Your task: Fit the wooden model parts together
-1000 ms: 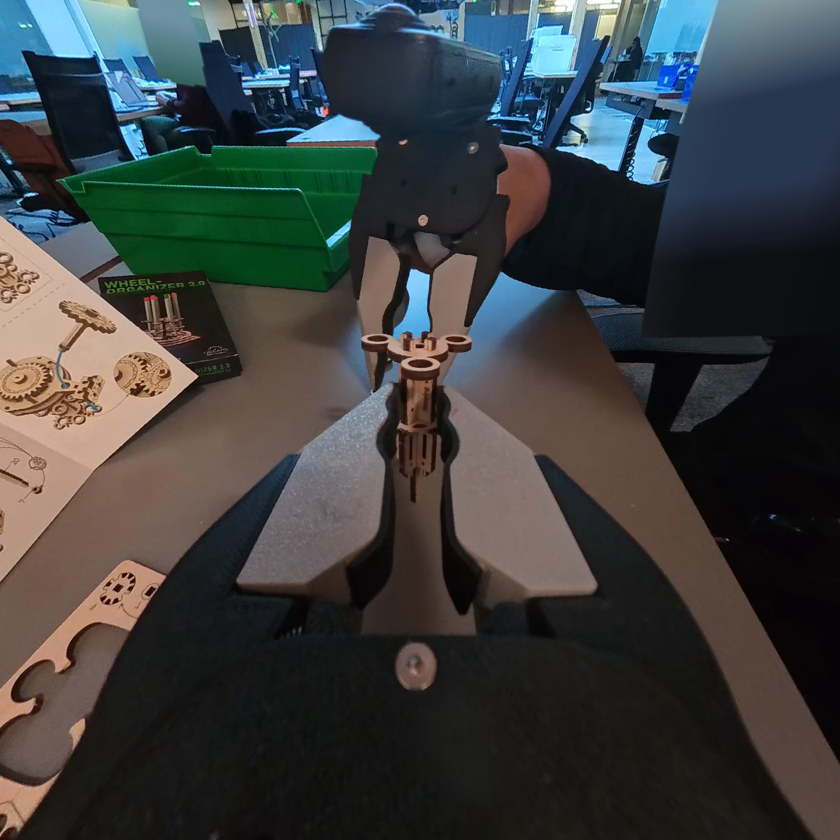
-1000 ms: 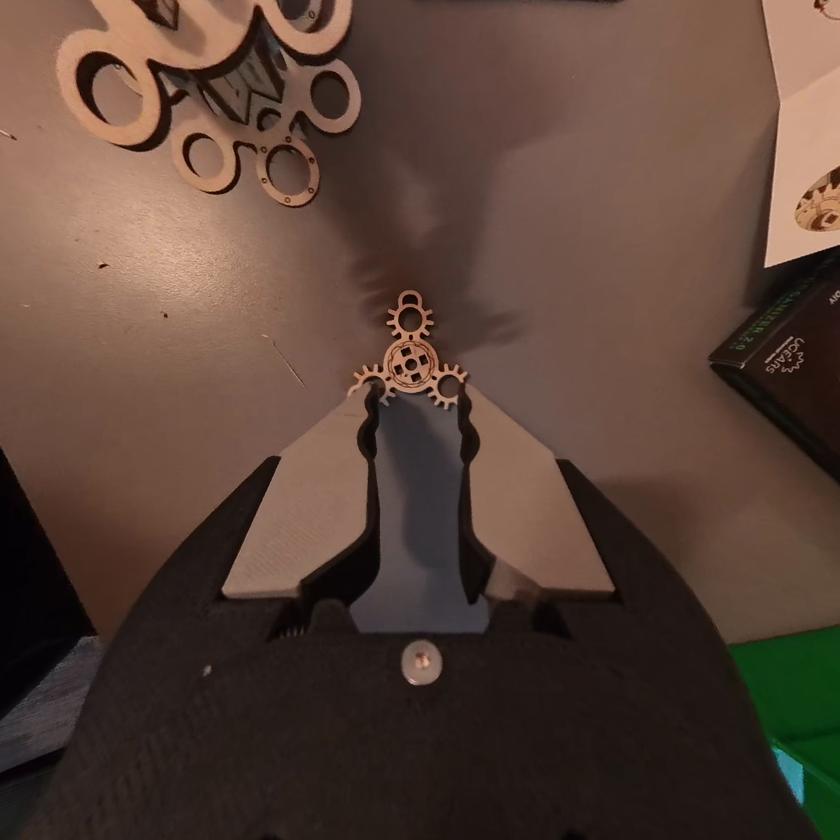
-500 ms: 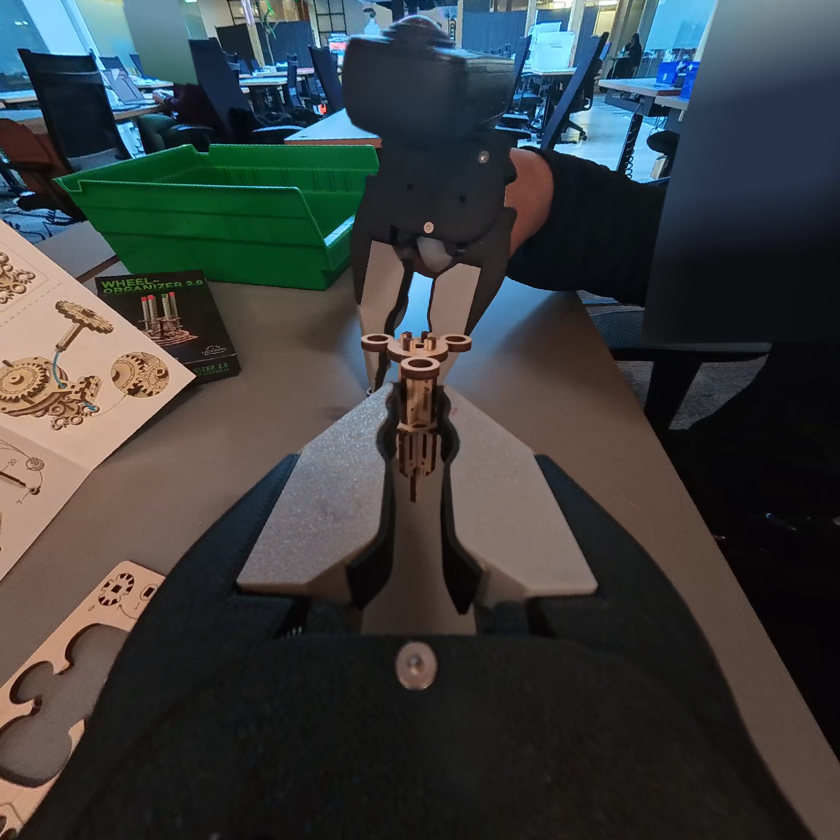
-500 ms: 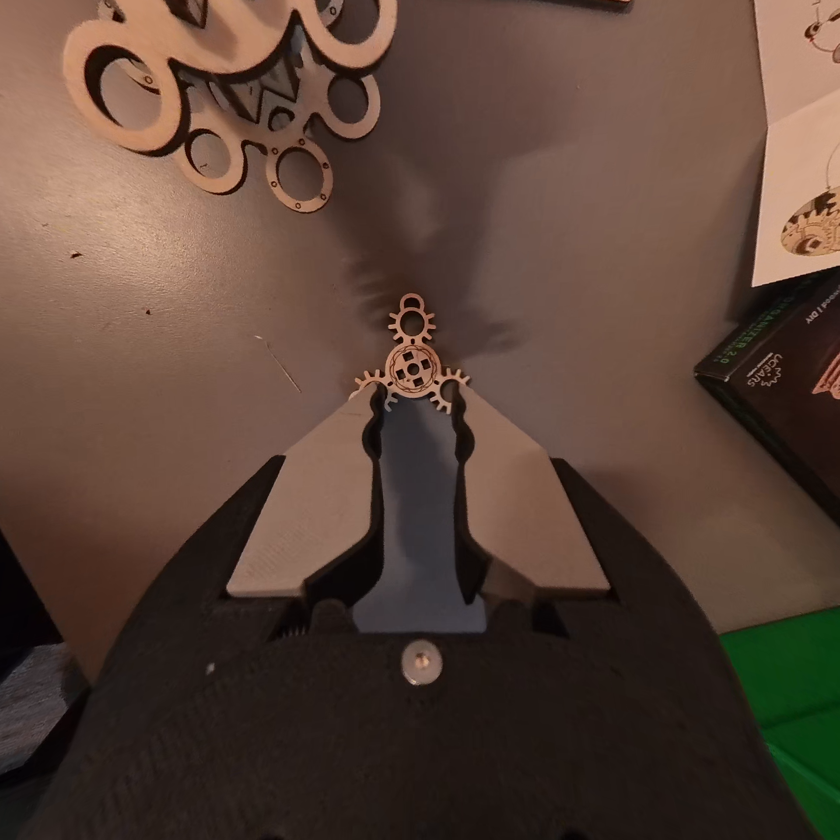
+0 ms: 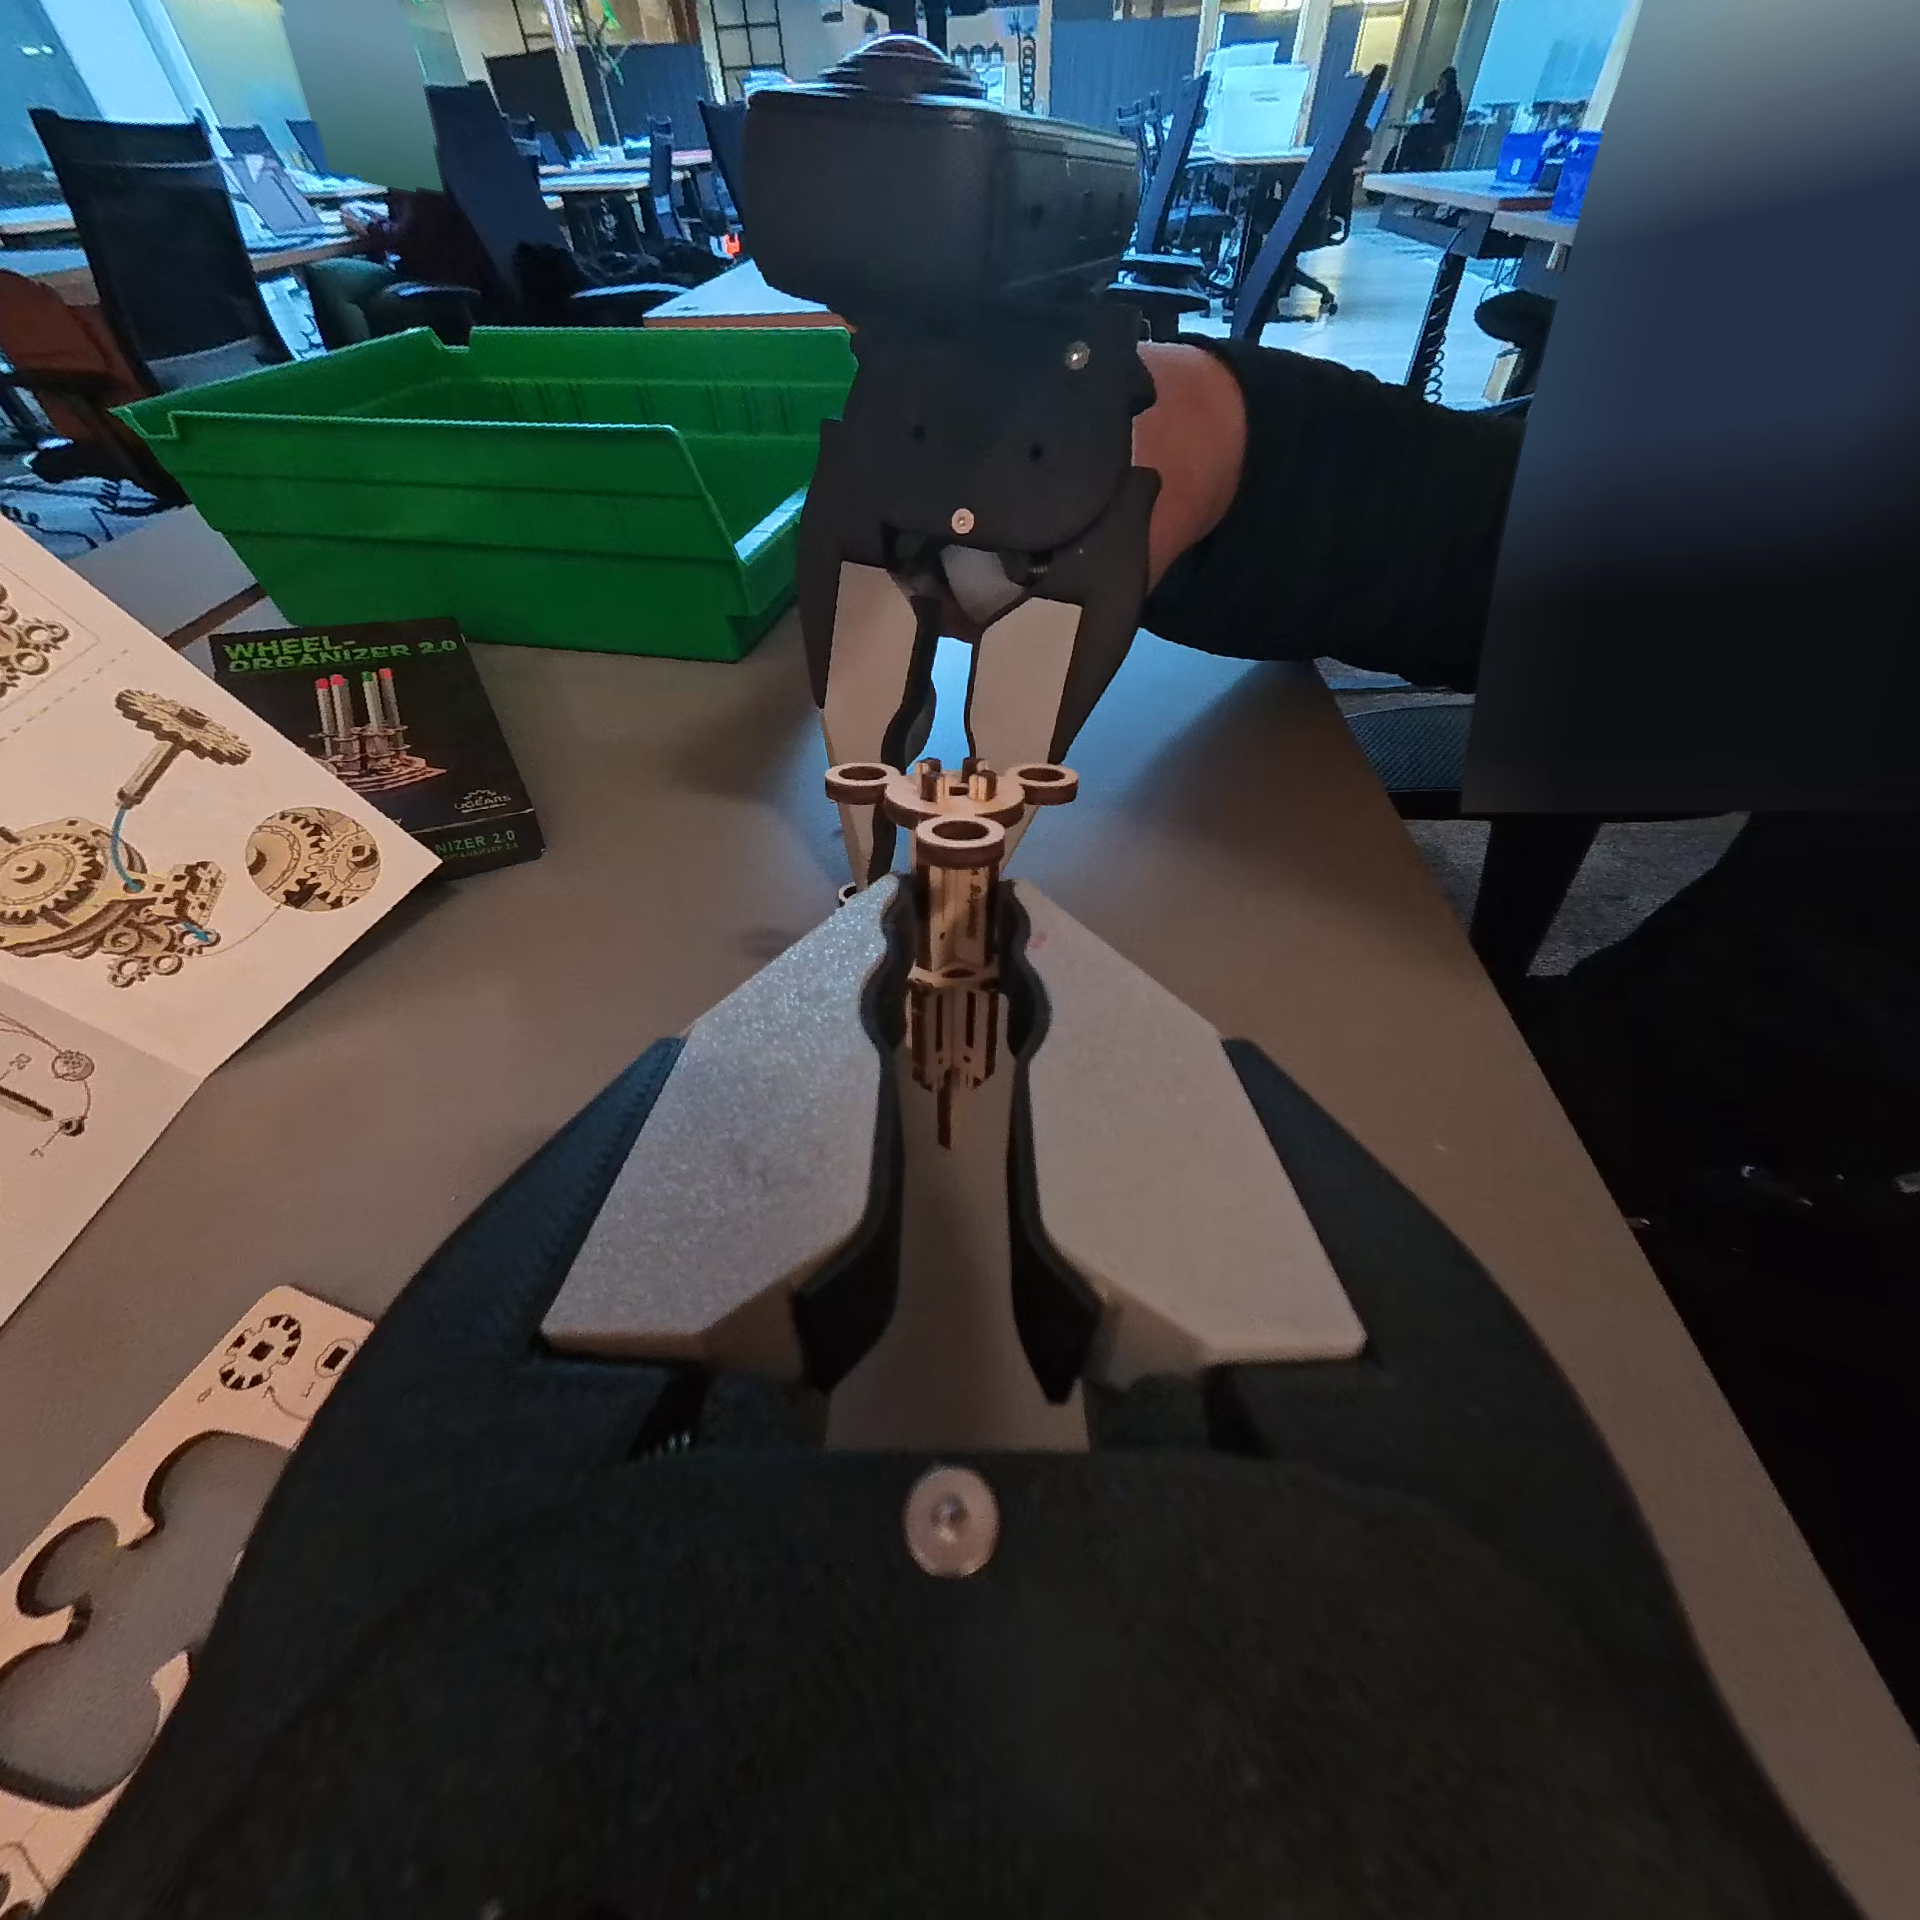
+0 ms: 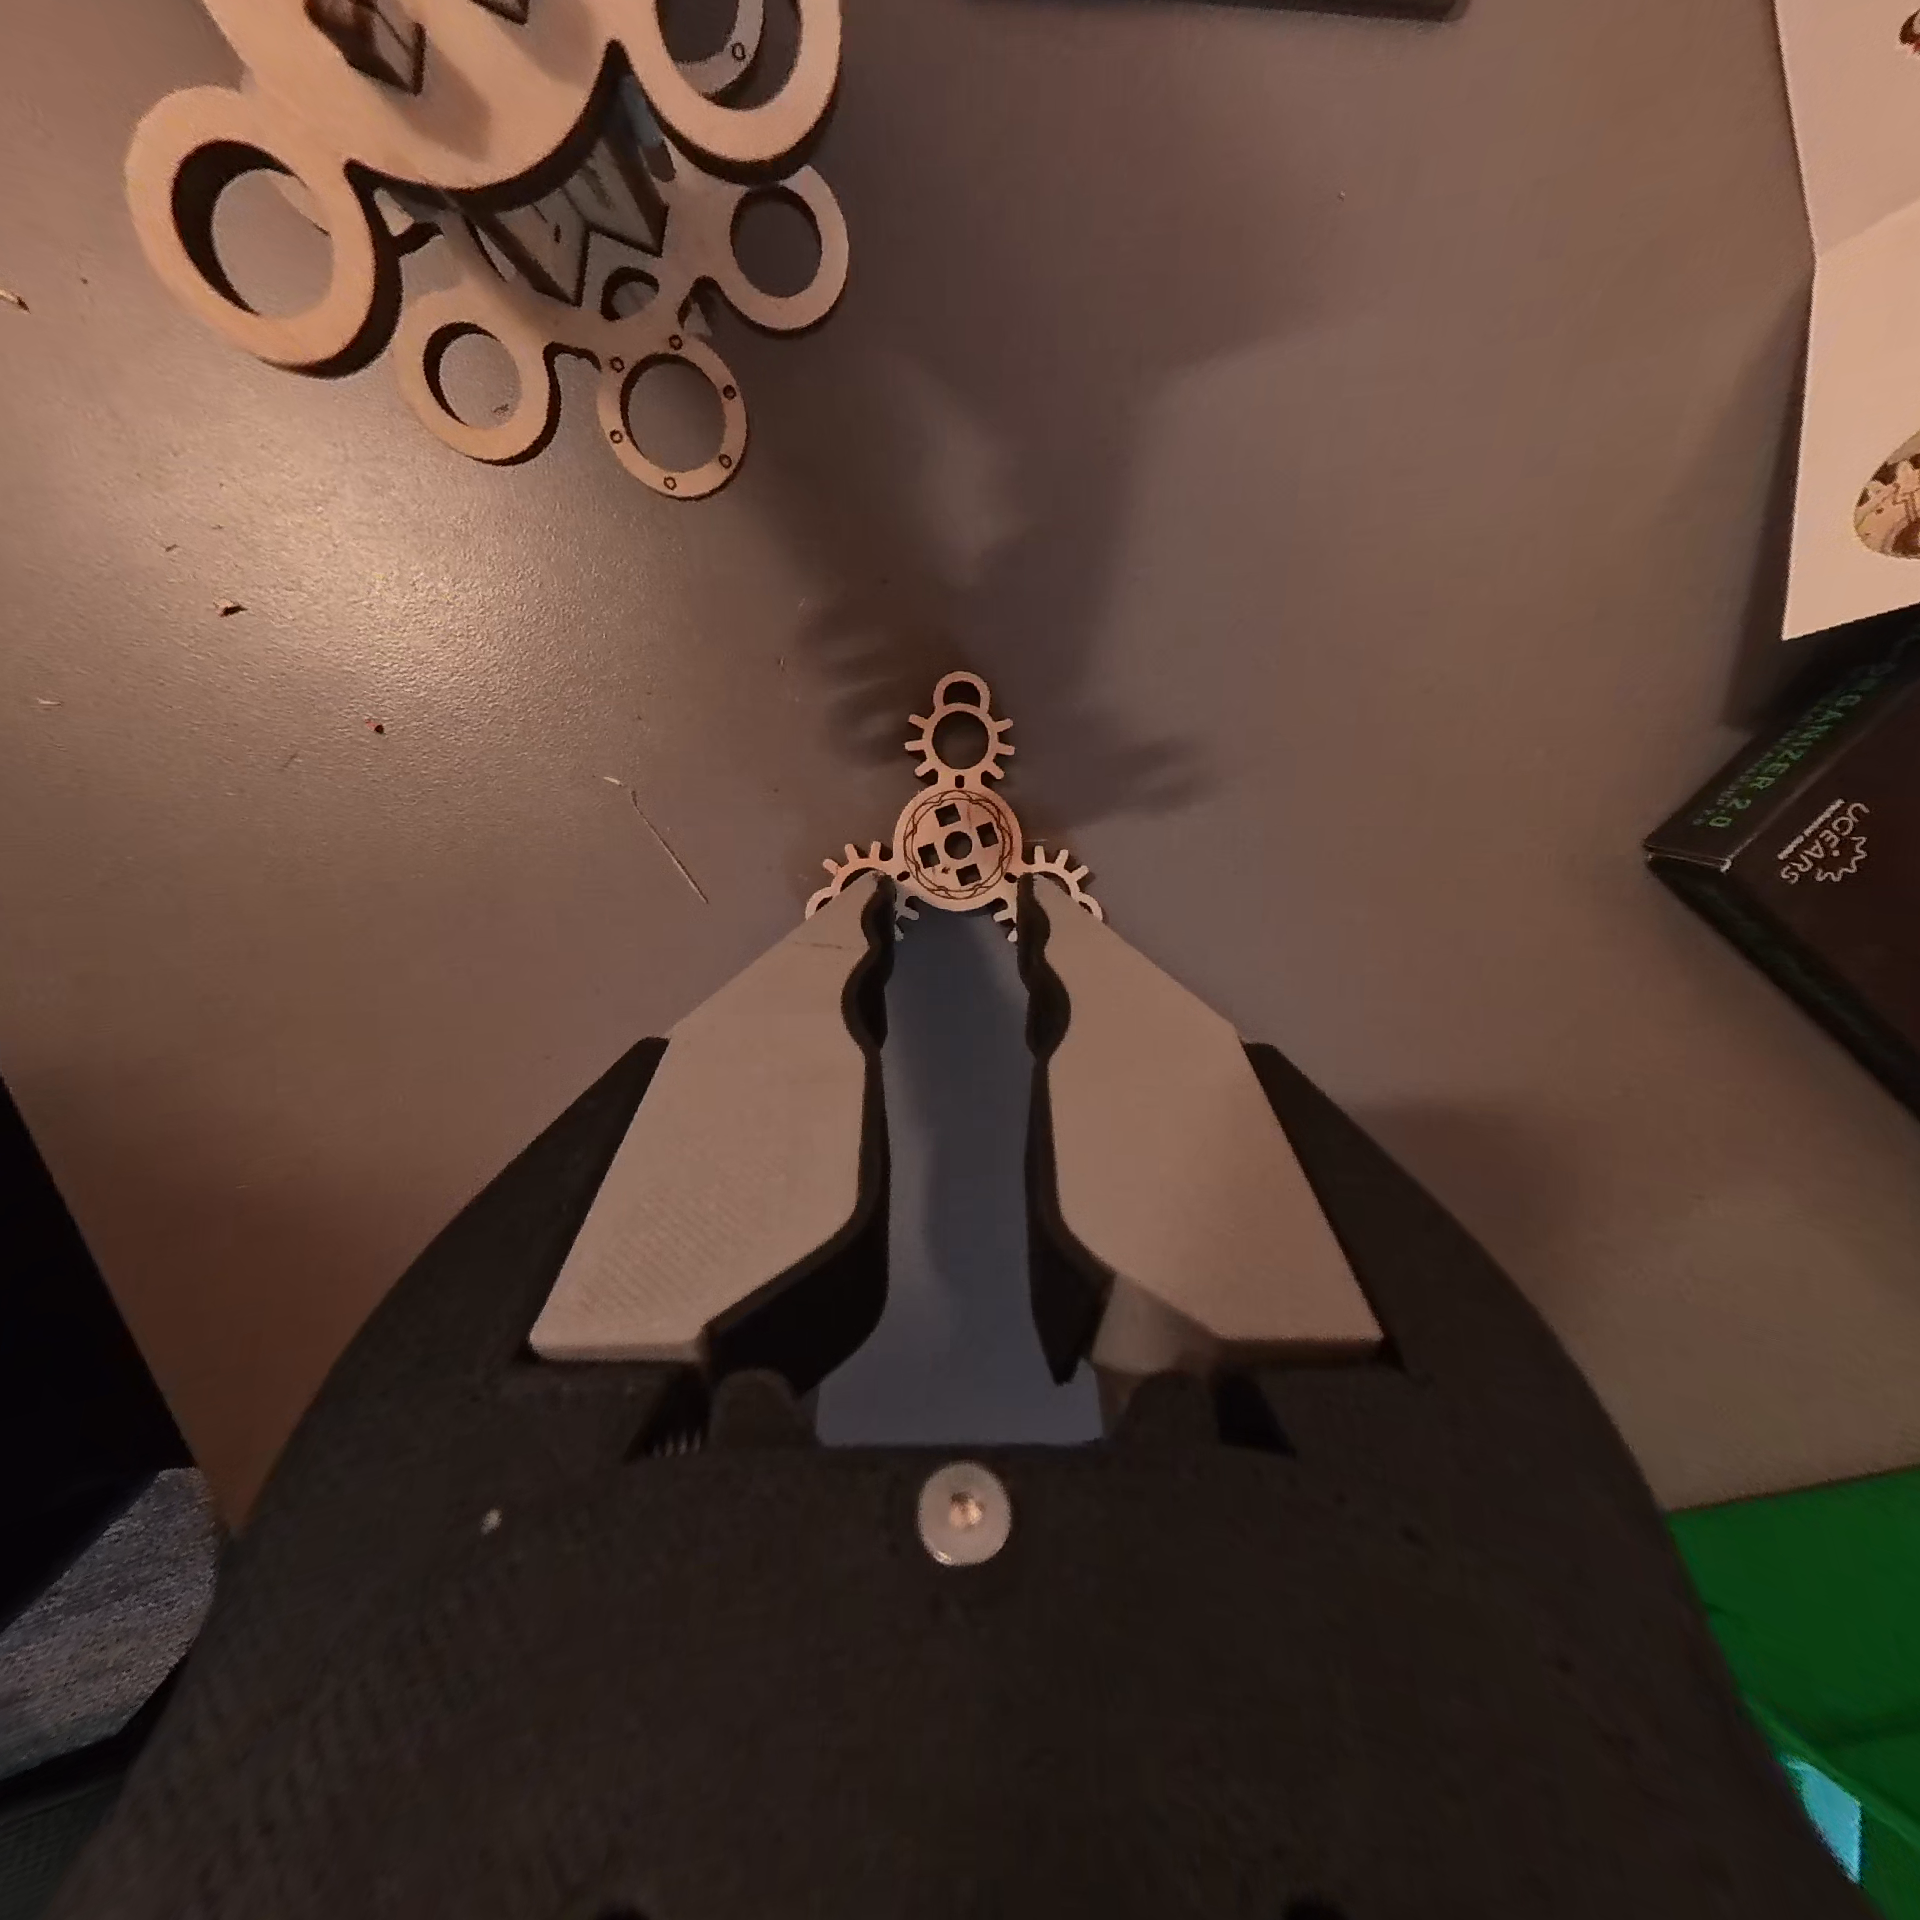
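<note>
Only the left wrist view shows the wooden post (image 5: 956,966) side-on: it stands upright, long axis vertical, clamped between the tips of the left tool (image 5: 954,935), with its lower end hanging free between the fingers above the grey bench (image 5: 1195,831). On top of the post sits the three-ring gear piece (image 5: 951,795), lying flat, and small pegs stick up through its middle. The right tool (image 5: 940,769) comes down from above, held by a hand (image 5: 1190,457) in a dark sleeve, its tips closed on the far side of the gear piece.

Only the right wrist view looks straight down on the gear piece (image 6: 958,831): a round hub with square holes and three toothed rings, one pointing away from the right tool (image 6: 956,896) and the two near ones pinched at its fingertips. The post is hidden beneath it there.

A green bin (image 5: 499,488), a dark booklet (image 5: 374,738) and an instruction sheet (image 5: 156,883) lie to the left. A larger part-built wooden model (image 6: 488,208) stands well apart on the bench (image 6: 312,727).
</note>
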{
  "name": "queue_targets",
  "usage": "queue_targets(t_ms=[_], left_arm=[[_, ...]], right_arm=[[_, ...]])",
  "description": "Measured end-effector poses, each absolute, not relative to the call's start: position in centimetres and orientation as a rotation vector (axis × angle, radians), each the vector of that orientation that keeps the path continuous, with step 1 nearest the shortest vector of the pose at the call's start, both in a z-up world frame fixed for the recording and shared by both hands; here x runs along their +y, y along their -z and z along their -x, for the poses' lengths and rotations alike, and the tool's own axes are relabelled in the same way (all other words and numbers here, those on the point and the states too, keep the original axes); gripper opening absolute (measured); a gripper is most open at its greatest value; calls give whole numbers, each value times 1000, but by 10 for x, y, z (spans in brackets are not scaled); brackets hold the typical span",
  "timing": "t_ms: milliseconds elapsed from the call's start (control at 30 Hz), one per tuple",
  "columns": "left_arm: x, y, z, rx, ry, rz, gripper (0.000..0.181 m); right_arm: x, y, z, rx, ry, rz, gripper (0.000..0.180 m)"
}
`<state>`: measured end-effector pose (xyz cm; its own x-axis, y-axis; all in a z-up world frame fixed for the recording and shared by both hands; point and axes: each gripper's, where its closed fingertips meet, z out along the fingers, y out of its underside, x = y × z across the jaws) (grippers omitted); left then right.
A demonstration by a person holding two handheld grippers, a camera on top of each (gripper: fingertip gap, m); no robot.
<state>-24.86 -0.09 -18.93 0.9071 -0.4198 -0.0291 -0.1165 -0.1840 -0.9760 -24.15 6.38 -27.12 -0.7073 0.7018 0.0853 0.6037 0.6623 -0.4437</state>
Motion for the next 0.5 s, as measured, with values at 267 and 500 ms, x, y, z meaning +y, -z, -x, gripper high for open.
queue_targets(t_ms=[267,500], left_arm=[[-1,190,249,409,280,1752,11],[-1,190,249,409,279,1754,12]], right_arm=[[62,270,244,-2600,-619,1055,19],[60,255,246,-2535,-798,1106,19]])
